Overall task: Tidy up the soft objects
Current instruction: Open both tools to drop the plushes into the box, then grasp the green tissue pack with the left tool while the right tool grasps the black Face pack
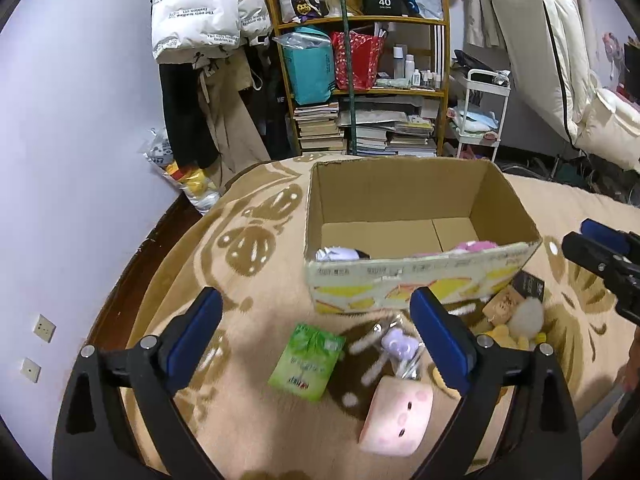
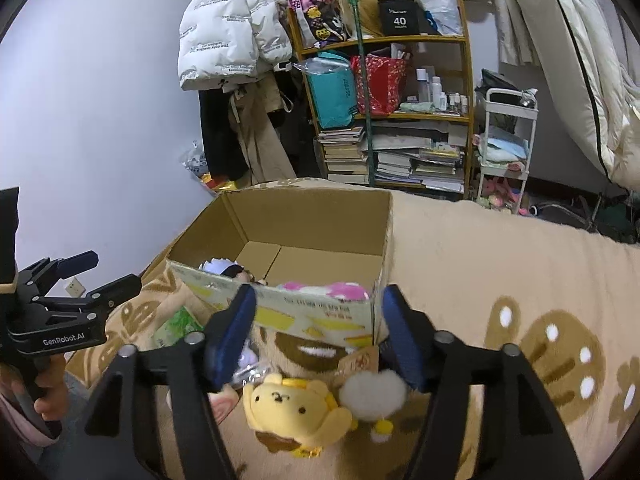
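An open cardboard box (image 1: 420,276) (image 2: 320,316) stands on a beige patterned blanket. Inside lie a pink-and-white plush (image 2: 324,290) (image 1: 476,246) and a white-and-dark soft toy (image 1: 338,254) (image 2: 226,267). My left gripper (image 1: 316,320) is open, nothing between its blue pads, above a green packet (image 1: 306,362), a small purple toy (image 1: 396,344) and a pink plush cube (image 1: 396,414). My right gripper (image 2: 318,328) is open and empty too, over a yellow dog plush (image 2: 294,412) and a white pompom (image 2: 374,394) in front of the box.
A wooden shelf (image 1: 360,80) full of books and bags stands beyond the bed, with a white trolley (image 1: 480,120) to its right. Coats hang at the left wall. A brown tag card (image 2: 360,360) and a black card (image 1: 528,286) lie by the box. A hand (image 2: 52,396) grips the left tool.
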`<state>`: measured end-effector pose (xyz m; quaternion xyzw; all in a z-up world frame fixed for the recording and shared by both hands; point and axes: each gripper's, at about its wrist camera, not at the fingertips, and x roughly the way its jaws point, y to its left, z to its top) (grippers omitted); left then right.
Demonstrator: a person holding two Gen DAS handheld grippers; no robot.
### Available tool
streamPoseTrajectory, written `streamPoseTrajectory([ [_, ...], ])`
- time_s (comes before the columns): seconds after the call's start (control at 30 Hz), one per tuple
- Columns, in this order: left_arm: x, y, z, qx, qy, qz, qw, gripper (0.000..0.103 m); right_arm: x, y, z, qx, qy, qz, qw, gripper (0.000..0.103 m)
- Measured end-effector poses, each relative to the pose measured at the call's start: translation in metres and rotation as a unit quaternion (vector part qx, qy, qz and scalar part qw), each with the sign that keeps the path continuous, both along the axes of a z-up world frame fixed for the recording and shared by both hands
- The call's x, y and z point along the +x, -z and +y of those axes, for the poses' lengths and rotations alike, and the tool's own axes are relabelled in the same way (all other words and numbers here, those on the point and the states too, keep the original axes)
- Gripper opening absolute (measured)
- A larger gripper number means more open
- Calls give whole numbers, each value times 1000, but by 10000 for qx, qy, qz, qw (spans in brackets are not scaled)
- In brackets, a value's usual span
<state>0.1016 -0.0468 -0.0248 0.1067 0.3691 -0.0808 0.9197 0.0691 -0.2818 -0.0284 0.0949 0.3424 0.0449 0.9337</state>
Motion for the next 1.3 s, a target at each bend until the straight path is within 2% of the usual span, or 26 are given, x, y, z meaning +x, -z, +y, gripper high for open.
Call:
streamPoseTrajectory([
  [0.1, -8, 1, 1, 108, 15, 4, 9999, 95, -9, -1, -2, 81, -3, 65, 9999, 92],
  [0.23, -14, 3, 7, 99, -28, 77, 9999, 95, -24, -5, -1, 123, 0, 13, 9999, 103],
  [0.43, -21, 10, 17, 100, -129, 218, 9996, 95, -35, -2, 5, -97, 19, 54, 9999, 103],
  [0.63, -24, 15, 17, 182, -157, 242, 9994, 95, -36, 4, 3, -52, 96, 118, 9999, 103],
  [1.0, -8, 39, 19, 183, -227, 625, 9976, 95, -25, 19, -13, 88, 434, 336, 9985, 103],
  [1.17, 6, 48, 25, 107, -395, 825, 9957, 95, -13, 31, -20, -17, 649, 631, 9959, 103],
  [1.3, 16, 54, 27, 22, -477, 964, 9942, 95, -4, 45, -37, 215, 915, 939, 9911, 103],
])
